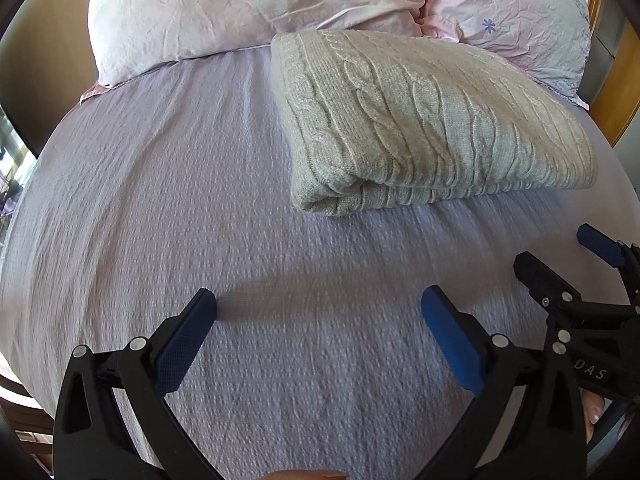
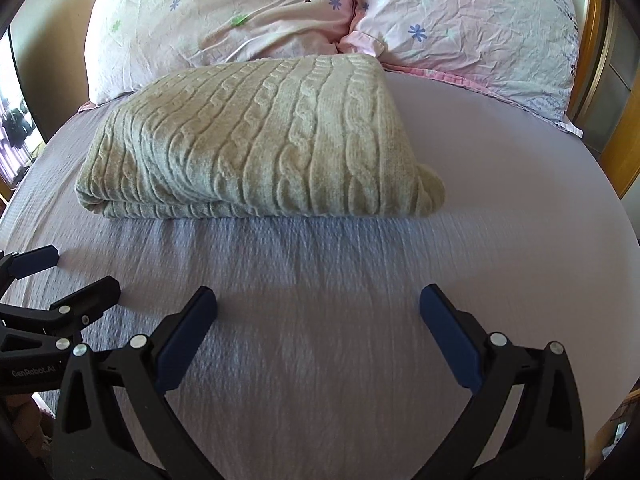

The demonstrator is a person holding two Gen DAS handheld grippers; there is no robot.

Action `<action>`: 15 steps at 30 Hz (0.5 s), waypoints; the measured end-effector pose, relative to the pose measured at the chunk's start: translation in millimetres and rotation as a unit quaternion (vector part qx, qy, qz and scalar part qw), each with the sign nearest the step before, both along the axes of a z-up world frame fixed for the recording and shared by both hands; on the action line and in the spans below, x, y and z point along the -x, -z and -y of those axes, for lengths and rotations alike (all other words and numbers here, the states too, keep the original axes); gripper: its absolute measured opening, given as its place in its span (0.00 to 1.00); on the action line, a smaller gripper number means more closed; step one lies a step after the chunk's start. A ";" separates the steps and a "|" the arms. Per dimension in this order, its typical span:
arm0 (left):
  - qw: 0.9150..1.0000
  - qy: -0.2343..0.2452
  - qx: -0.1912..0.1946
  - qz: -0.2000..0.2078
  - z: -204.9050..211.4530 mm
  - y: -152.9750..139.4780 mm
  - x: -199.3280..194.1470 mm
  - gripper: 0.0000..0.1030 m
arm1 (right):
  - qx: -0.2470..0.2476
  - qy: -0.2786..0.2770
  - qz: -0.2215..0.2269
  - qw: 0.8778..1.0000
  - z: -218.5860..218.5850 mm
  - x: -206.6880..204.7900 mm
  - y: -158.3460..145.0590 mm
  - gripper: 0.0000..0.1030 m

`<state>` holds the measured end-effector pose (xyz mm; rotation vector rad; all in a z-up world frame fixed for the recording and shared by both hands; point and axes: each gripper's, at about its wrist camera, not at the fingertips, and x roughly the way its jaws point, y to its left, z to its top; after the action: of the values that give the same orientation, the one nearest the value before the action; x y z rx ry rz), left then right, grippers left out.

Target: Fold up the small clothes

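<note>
The sweater [image 2: 256, 136] lies folded into a thick rectangle on the bed [image 2: 320, 320], its far edge just beside the two pillows [image 2: 224, 12] at the head, w/ the fold's layered edge facing the cameras. Both grippers hang over bare sheet on the near side of it, well apart from the knit — left gripper [image 1: 318, 312] w/ fingers spread wide and holding nothing, right gripper [image 2: 318, 308] the same, wide open and empty. In the left view the right gripper shows at the right edge, so the two sit side by side, close together. Judging by the tidy bundle and empty fingers, the fold looks about done, approx. the last step: either a final halving or just leaving it. If one more fold is wanted, the next move calls for both grippers to go forward to the near edge, pinch all layers at the two corners, and lift evenly — thick knit may slip or sag open if only the top layer is caught.
</note>
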<state>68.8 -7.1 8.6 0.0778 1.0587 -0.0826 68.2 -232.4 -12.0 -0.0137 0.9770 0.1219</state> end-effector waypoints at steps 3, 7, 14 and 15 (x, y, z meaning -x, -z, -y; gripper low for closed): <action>1.000 0.001 0.000 -0.001 -0.5 -0.1 -0.7 0.99 | 0.000 0.000 0.000 1.000 0.7 0.4 -0.1 0.98; 1.000 0.000 0.000 -0.005 -0.6 -0.2 -1.8 0.99 | 0.000 0.000 0.000 1.000 0.4 0.2 -0.3 0.98; 1.000 -0.001 0.000 -0.007 -0.4 0.1 -2.5 0.99 | 0.000 -0.001 0.000 1.000 0.6 0.2 -0.4 0.98; 1.000 -0.002 0.000 -0.007 0.0 0.0 -2.3 0.99 | 0.000 -0.001 0.000 1.000 0.7 0.2 -0.4 0.98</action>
<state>71.1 -7.0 8.5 0.0757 1.0738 -0.0796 68.0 -233.1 -11.6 -0.0145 0.9775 0.1232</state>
